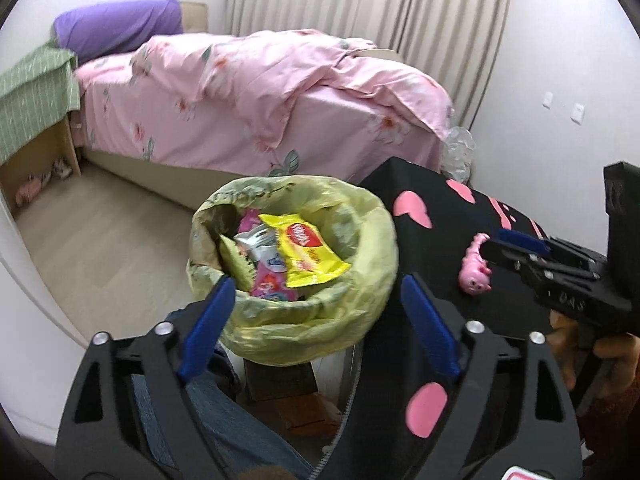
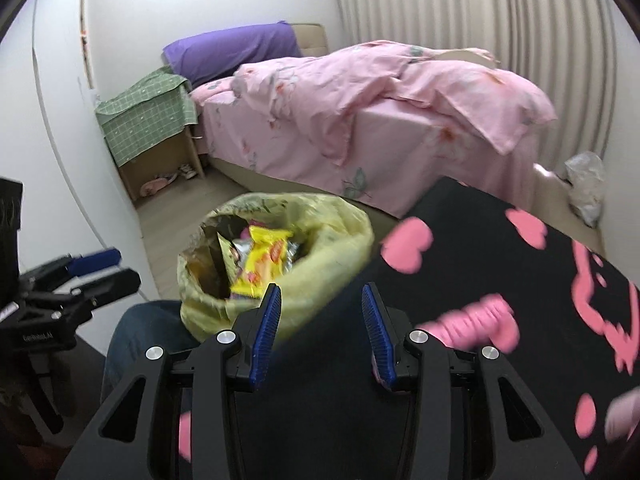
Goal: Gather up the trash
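the bin (image 1: 296,264) with a yellow-green bag stands beside the black table (image 1: 460,240). on top of the trash lies a yellow wrapper (image 1: 308,252) with a red logo, the writing too blurred to read. the left claw (image 1: 316,320) is wide open and empty. the right claw (image 2: 318,328) is half open, nothing between its pads.

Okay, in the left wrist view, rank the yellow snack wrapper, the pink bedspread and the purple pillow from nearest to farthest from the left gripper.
1. Yellow snack wrapper, in the lined trash bin just ahead of the open left gripper.
2. Pink bedspread, across the floor behind the bin.
3. Purple pillow, at the bed's far end, upper left.
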`<state>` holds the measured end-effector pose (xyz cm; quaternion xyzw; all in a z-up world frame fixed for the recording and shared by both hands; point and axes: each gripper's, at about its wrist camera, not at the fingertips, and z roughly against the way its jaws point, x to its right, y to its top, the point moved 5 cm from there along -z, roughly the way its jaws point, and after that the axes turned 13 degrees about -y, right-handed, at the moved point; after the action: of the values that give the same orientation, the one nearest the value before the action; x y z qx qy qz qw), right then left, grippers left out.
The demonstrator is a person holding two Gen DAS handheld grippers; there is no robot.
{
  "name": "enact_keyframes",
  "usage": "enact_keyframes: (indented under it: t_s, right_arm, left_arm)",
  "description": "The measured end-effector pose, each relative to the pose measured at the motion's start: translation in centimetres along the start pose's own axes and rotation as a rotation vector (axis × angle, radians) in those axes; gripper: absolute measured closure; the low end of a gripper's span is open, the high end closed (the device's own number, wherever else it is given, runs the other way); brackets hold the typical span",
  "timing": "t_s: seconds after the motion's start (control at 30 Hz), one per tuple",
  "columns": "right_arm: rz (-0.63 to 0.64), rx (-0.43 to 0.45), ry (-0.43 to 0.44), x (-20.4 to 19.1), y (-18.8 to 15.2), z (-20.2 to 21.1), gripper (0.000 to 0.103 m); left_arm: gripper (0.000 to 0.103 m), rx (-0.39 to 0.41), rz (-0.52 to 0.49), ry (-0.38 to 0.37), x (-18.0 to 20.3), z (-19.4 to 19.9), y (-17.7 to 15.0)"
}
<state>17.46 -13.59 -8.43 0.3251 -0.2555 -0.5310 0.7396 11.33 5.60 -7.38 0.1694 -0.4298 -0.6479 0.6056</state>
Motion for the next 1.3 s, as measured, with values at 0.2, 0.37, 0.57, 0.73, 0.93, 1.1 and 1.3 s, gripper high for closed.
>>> enact_keyframes:
  t_s: [0.2, 0.37, 0.57, 0.73, 0.93, 1.1, 1.3]
  right_arm:
    - [0.003, 0.035, -0.068, 1.7, -2.9, 3.9, 0.062]
    - [-0.005, 0.099, -0.111, 3.8, -4.3, 6.7, 0.062]
    - [-0.007, 0.113, -0.084, 4.4, -5.2, 7.7, 0.062]
    - [-0.011, 0.119, -0.07, 4.3, -5.6, 8.1, 0.062]
    - [-0.018, 0.113, -0.058, 4.1, -5.8, 8.0, 0.062]
    - [-0.017, 0.113, -0.06, 4.1, -5.8, 7.9, 0.062]
    - [-0.017, 0.111, -0.059, 4.0, -5.8, 7.9, 0.062]
  left_arm:
    - [0.02, 0.019, -0.027, 0.06, 3.4, 0.8, -0.6]
    - [0.02, 0.062, -0.014, 0.122, 5.0, 1.7, -0.6]
    - [0.02, 0.058, -0.037, 0.231, 6.3, 2.1, -1.1]
    - [0.02, 0.053, -0.052, 0.239, 6.9, 2.2, -1.2]
    - [0.02, 0.058, -0.064, 0.238, 7.3, 2.3, -1.2]
    - [0.02, 0.057, -0.06, 0.238, 7.3, 2.3, -1.3]
    - [0.02, 0.053, -0.06, 0.234, 7.2, 2.4, -1.3]
